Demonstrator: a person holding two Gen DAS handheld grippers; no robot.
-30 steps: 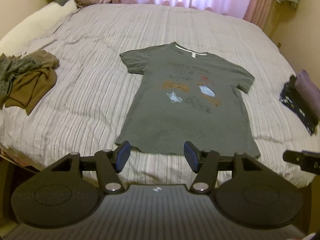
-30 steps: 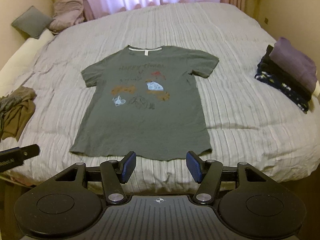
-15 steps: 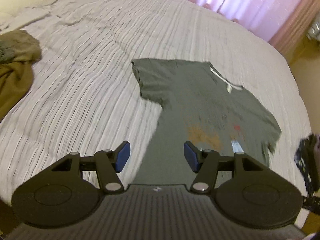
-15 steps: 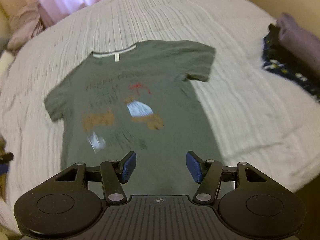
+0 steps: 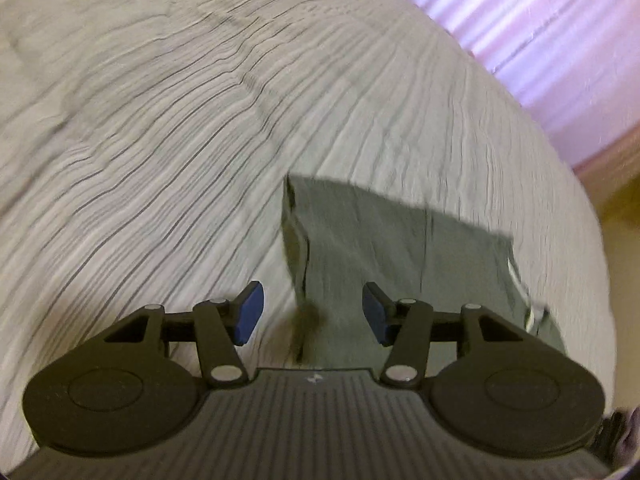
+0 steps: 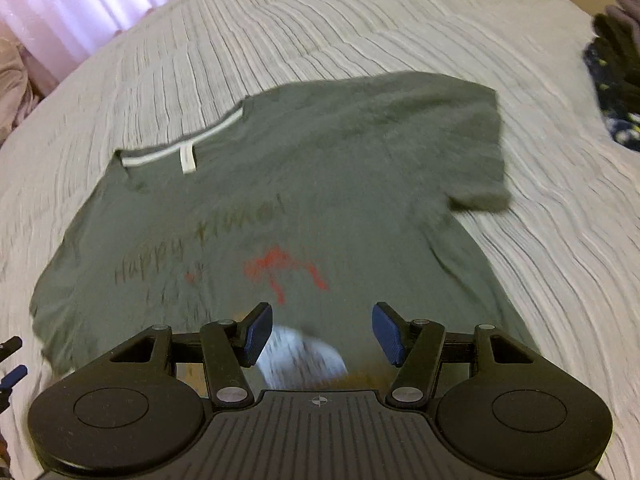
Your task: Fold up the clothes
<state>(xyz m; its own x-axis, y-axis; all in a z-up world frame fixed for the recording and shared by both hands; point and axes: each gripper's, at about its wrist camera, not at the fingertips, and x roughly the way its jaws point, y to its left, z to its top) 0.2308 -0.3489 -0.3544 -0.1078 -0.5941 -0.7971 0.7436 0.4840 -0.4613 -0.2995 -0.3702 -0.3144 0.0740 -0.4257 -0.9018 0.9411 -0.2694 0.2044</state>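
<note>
Grey T-shirt (image 6: 320, 184) spread flat, print side up, white collar band showing, on the striped bedspread (image 6: 360, 20). Above it, left gripper (image 5: 312, 316) and right gripper (image 6: 322, 334) wide, empty.

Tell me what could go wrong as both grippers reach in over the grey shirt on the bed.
The left gripper is open over the sleeve edge of the grey t-shirt; it might pinch the striped bedspread too. The right gripper is open over the chest print, so grabbing there may bunch the flat shirt.
</note>
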